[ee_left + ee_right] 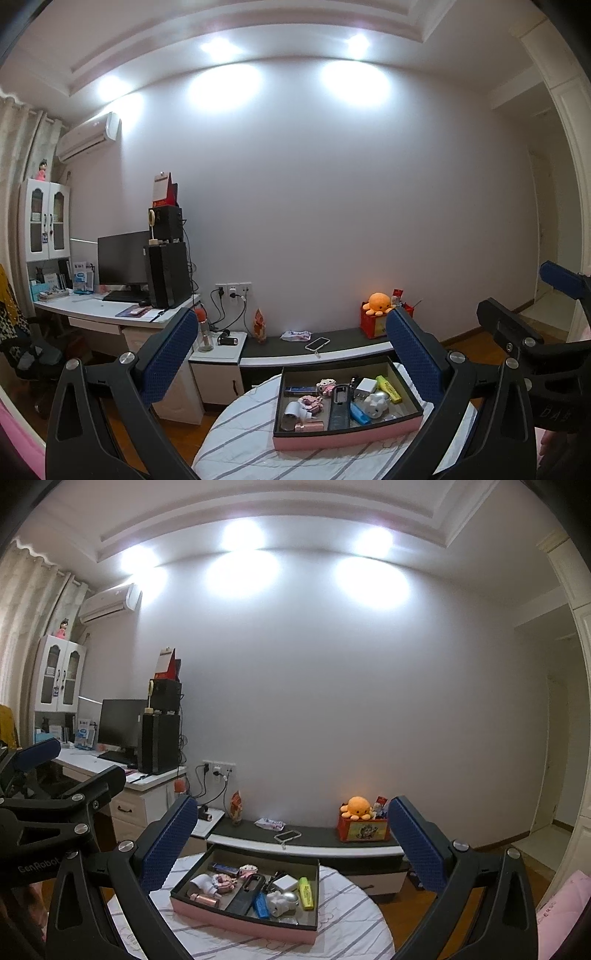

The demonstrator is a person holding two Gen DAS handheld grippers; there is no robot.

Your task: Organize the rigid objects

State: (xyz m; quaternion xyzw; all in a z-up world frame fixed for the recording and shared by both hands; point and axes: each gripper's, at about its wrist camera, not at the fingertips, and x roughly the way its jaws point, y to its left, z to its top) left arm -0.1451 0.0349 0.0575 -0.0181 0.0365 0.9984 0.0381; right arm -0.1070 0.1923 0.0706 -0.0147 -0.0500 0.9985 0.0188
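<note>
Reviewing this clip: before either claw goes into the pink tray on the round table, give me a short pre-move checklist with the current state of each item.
1. Left claw open and holding nothing: ok.
2. Right claw open and holding nothing: ok.
3. Pink tray flat on the striped tablecloth, fully on the table: ok.
4. Items in the tray separated enough for a clean grasp: not ok; the yellow highlighter, white charger, blue lighter and black case crowd together.
5. Path from both claws to the tray unobstructed: ok.
6. Destination for sorted items visible: cannot tell.
</note>
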